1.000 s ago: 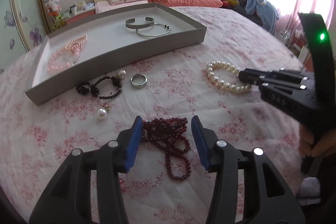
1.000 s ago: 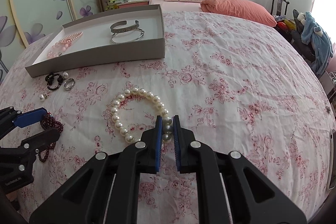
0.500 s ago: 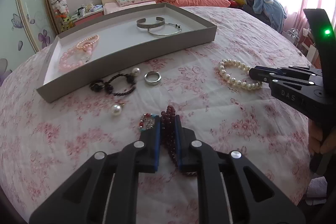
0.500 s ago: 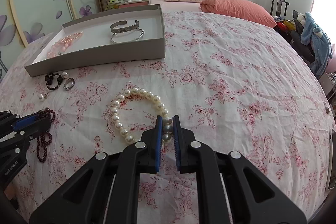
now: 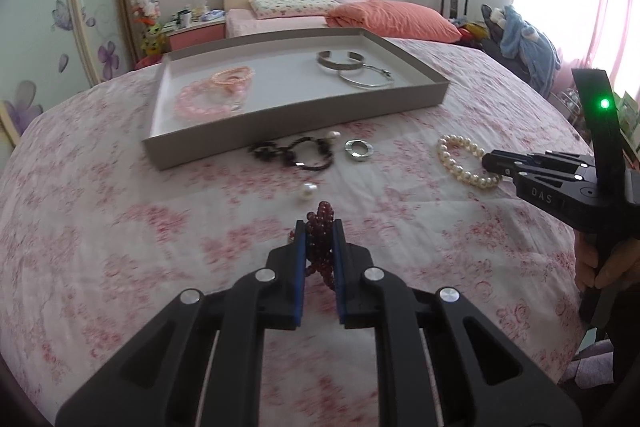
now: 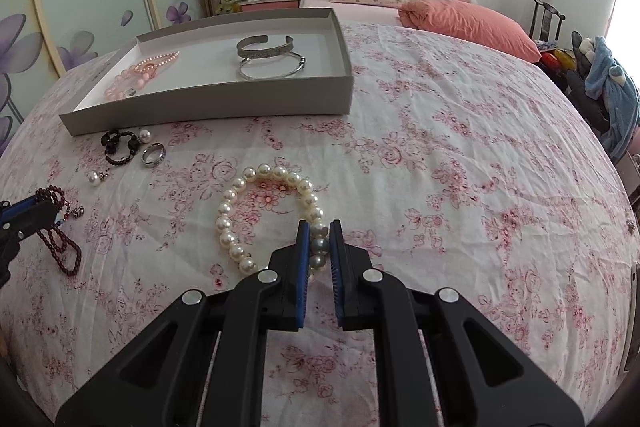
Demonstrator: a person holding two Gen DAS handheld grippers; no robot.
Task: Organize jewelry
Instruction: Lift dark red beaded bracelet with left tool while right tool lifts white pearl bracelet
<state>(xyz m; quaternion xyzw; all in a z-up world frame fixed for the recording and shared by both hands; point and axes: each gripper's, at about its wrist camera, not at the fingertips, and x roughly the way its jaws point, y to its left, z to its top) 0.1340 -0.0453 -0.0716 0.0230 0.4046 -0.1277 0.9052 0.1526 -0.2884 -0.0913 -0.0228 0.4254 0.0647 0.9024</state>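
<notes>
My left gripper (image 5: 320,229) is shut on a dark red bead bracelet (image 5: 320,223) and holds it just above the flowered bedspread; its strands hang down in the right wrist view (image 6: 60,247). My right gripper (image 6: 319,231) is shut on a white pearl bracelet (image 6: 240,187), which still lies on the bedspread; it also shows in the left wrist view (image 5: 460,163). A grey tray (image 5: 296,115) ahead holds pink bead bracelets (image 5: 208,99) and two silver bangles (image 5: 352,69).
A black bead bracelet (image 5: 296,153), a silver ring (image 5: 359,150) and two loose pearl earrings (image 5: 307,191) lie on the bedspread in front of the tray. Pillows (image 5: 392,21) and a headboard are behind it. A chair with clothes (image 5: 528,43) stands at the right.
My left gripper closed on the dark red bracelet, then lifted it and moved toward the tray. My right gripper stayed shut on the pearl bracelet without moving.
</notes>
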